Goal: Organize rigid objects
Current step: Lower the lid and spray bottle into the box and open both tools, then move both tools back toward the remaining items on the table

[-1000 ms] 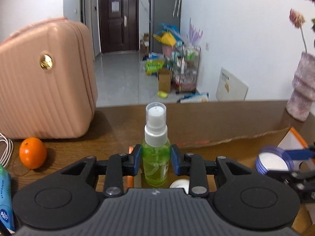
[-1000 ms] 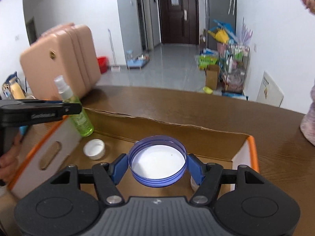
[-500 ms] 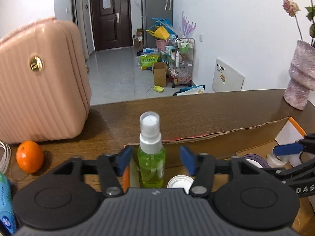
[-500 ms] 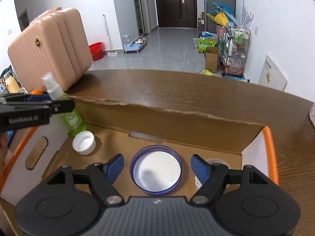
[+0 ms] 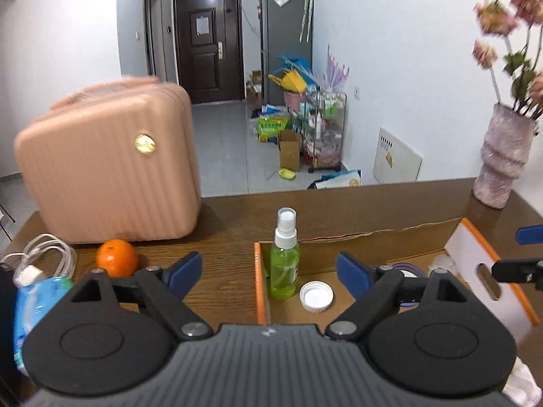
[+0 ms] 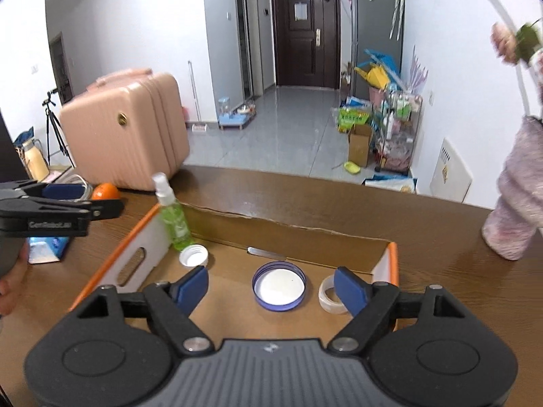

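A green spray bottle (image 5: 284,264) stands upright in the left corner of an orange-rimmed cardboard box (image 5: 259,285), beside a white cap (image 5: 316,295). My left gripper (image 5: 269,269) hangs above and behind the bottle. Its jaws are opening wide and touch nothing. In the right wrist view, a blue lid (image 6: 279,285) lies flat on the floor of the box (image 6: 393,261), with a clear ring (image 6: 327,296) to its right. My right gripper (image 6: 271,285) hovers over the lid, jaws opening, pads clear of it. The bottle (image 6: 173,217) and the left gripper (image 6: 68,203) show at the left there.
A pink suitcase (image 5: 108,176) stands at the table's back left. An orange (image 5: 117,261), a white cable (image 5: 44,254) and a blue wipes pack (image 5: 37,302) lie in front of it. A pink vase (image 5: 502,166) with flowers stands at the back right.
The left gripper let go of the spray bottle and the right one let go of the blue lid. Both drew back and up, and both objects stayed in the box.
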Action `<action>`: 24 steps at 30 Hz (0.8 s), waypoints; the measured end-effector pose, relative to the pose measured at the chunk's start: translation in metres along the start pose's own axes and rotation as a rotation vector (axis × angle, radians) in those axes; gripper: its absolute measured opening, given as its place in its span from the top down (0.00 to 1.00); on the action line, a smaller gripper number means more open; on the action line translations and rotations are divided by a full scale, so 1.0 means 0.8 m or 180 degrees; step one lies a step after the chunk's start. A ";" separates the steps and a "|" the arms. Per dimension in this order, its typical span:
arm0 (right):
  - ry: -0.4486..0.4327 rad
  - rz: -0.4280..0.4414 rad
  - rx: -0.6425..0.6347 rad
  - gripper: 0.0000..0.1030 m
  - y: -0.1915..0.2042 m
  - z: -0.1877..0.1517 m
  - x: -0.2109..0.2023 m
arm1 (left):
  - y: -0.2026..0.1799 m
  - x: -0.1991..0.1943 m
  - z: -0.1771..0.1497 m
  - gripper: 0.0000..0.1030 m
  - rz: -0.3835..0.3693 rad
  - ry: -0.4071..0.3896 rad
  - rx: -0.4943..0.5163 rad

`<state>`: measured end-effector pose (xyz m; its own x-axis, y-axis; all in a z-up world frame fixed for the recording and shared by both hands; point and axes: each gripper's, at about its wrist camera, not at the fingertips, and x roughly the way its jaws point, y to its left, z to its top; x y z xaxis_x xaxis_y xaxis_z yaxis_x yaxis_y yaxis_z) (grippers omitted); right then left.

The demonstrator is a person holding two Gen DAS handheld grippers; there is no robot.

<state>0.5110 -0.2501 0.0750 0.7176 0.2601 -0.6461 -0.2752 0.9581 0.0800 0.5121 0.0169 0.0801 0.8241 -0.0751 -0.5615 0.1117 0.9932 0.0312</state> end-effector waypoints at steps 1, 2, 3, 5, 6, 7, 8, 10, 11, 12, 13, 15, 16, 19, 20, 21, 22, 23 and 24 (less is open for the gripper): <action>-0.0034 -0.0011 0.0003 0.21 0.001 -0.003 -0.017 | 0.002 -0.017 -0.002 0.12 -0.0001 -0.0038 -0.0020; -0.0063 -0.0017 0.0009 0.21 0.002 -0.007 -0.032 | 0.004 -0.031 -0.004 0.11 -0.0002 -0.0064 -0.0036; -0.0089 -0.0019 0.0014 0.20 0.003 -0.011 -0.044 | 0.007 -0.046 -0.006 0.11 -0.0003 -0.0092 -0.0053; -0.0153 -0.0026 0.0035 0.18 0.004 -0.021 -0.073 | 0.007 -0.078 -0.014 0.09 0.0001 -0.0155 -0.0065; -0.0182 -0.0027 0.0038 0.18 0.007 -0.027 -0.086 | 0.006 -0.092 -0.019 0.09 0.0014 -0.0188 -0.0064; -0.0214 -0.0027 0.0043 0.18 0.010 -0.034 -0.100 | 0.004 -0.107 -0.026 0.09 0.0036 -0.0227 -0.0047; -0.0254 -0.0025 0.0051 0.18 0.012 -0.040 -0.111 | 0.005 -0.119 -0.034 0.09 0.0064 -0.0266 -0.0044; -0.0391 0.0052 0.0047 0.16 0.018 -0.056 -0.136 | 0.004 -0.145 -0.049 0.08 0.0112 -0.0360 -0.0067; -0.0432 0.0076 0.0048 0.16 0.021 -0.062 -0.143 | 0.003 -0.159 -0.058 0.07 0.0125 -0.0413 -0.0086; -0.0483 0.0082 0.0052 0.16 0.025 -0.071 -0.153 | 0.002 -0.169 -0.064 0.07 0.0129 -0.0453 -0.0104; -0.0564 0.0073 0.0054 0.16 0.030 -0.081 -0.164 | 0.002 -0.183 -0.074 0.07 0.0134 -0.0501 -0.0134; -0.0724 0.0038 0.0052 0.15 0.038 -0.100 -0.183 | -0.001 -0.206 -0.091 0.05 0.0113 -0.0577 -0.0181; -0.0811 0.0007 0.0052 0.14 0.043 -0.112 -0.192 | -0.002 -0.219 -0.103 0.04 0.0101 -0.0622 -0.0196; -0.0985 -0.0091 0.0029 0.14 0.058 -0.144 -0.213 | -0.012 -0.248 -0.144 0.03 0.0199 -0.0788 -0.0164; -0.1058 -0.0128 0.0011 0.14 0.063 -0.159 -0.221 | -0.015 -0.255 -0.157 0.02 0.0227 -0.0836 -0.0149; -0.1136 -0.0158 -0.0009 0.14 0.067 -0.173 -0.228 | -0.019 -0.266 -0.171 0.02 0.0241 -0.0887 -0.0129; -0.1230 -0.0183 -0.0017 0.13 0.071 -0.186 -0.235 | -0.022 -0.273 -0.184 0.02 0.0255 -0.0914 -0.0118; -0.1341 -0.0201 -0.0021 0.12 0.076 -0.202 -0.243 | -0.025 -0.281 -0.195 0.02 0.0254 -0.0935 -0.0108; -0.1446 -0.0201 -0.0011 0.09 0.080 -0.220 -0.250 | -0.030 -0.291 -0.210 0.02 0.0236 -0.0963 -0.0081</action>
<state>0.2373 -0.2624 0.0762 0.9407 0.2282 -0.2511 -0.2234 0.9736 0.0480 0.2244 0.0256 0.0714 0.9578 -0.0214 -0.2867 0.0343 0.9986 0.0399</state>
